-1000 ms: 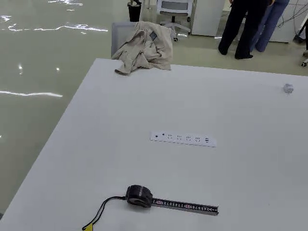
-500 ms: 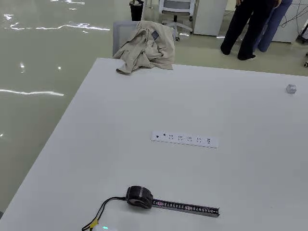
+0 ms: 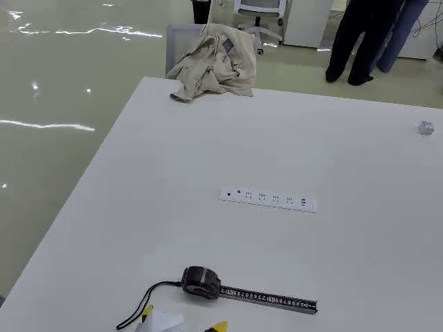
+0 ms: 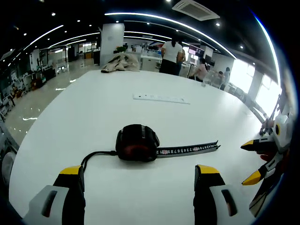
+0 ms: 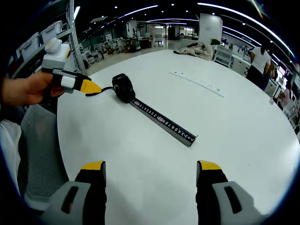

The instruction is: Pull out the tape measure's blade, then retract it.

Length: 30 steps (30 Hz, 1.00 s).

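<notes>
A black tape measure (image 3: pixel 201 282) lies near the front edge of the white table (image 3: pixel 173 180), its blade (image 3: pixel 270 299) drawn out flat to the right and a black strap looped to its left. My left gripper (image 3: pixel 183 322) stands open just in front of the case. In the left gripper view the case (image 4: pixel 137 143) lies straight ahead of my left gripper (image 4: pixel 139 172), apart from both jaws. My right gripper (image 5: pixel 151 166) is open, short of the blade (image 5: pixel 164 123) and its end hook. The right gripper (image 4: pixel 253 161) also appears open at the edge of the left gripper view.
A white power strip (image 3: pixel 268 199) lies mid-table. A beige jacket (image 3: pixel 214 62) hangs over a chair at the far edge. A small crumpled object (image 3: pixel 426 128) sits far right. People (image 3: pixel 360 41) stand beyond the table. The table's left edge drops to the floor.
My left gripper's yellow tips have risen into the bottom of the head view, close behind the tape measure. The camera has shifted a little; the tape measure has stayed put.
</notes>
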Each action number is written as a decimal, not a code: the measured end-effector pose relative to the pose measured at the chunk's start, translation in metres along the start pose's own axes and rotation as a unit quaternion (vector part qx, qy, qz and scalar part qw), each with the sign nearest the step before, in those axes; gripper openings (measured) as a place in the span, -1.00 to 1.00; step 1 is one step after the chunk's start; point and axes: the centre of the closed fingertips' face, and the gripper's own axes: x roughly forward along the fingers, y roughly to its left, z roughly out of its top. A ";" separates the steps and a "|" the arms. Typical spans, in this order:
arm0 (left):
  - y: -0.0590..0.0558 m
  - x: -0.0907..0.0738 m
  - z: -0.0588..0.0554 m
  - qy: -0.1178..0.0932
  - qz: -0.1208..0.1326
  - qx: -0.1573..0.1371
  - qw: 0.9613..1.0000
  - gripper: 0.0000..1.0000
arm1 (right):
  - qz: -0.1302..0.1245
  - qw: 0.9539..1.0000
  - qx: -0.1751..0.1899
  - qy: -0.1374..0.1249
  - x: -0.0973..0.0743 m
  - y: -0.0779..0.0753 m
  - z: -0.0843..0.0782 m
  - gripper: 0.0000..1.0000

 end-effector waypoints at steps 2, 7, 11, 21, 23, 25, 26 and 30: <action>0.000 0.004 0.001 0.000 0.002 0.000 1.000 0.90 | 0.002 1.000 -0.005 0.004 0.002 -0.003 0.000 0.61; 0.000 0.015 0.000 0.007 0.004 -0.004 1.000 0.89 | 0.006 1.000 -0.025 0.014 0.007 -0.012 -0.001 0.60; 0.000 0.022 0.002 0.010 0.007 -0.004 1.000 0.89 | 0.010 0.999 -0.039 0.023 0.013 -0.021 -0.003 0.59; -0.002 0.039 -0.001 0.021 0.012 -0.018 1.000 0.86 | 0.020 0.997 -0.063 0.042 0.025 -0.037 -0.006 0.58; -0.003 0.041 0.000 0.022 0.012 -0.019 1.000 0.86 | 0.023 0.997 -0.066 0.044 0.027 -0.039 -0.005 0.58; -0.004 0.042 -0.001 0.023 0.013 -0.021 0.999 0.85 | 0.024 0.996 -0.071 0.047 0.028 -0.039 -0.005 0.57; -0.004 0.043 -0.001 0.023 0.013 -0.023 0.999 0.85 | 0.025 0.996 -0.072 0.048 0.028 -0.040 -0.004 0.57; -0.003 0.047 -0.001 0.022 0.015 -0.023 0.999 0.84 | 0.033 0.994 -0.090 0.052 0.033 -0.041 -0.006 0.53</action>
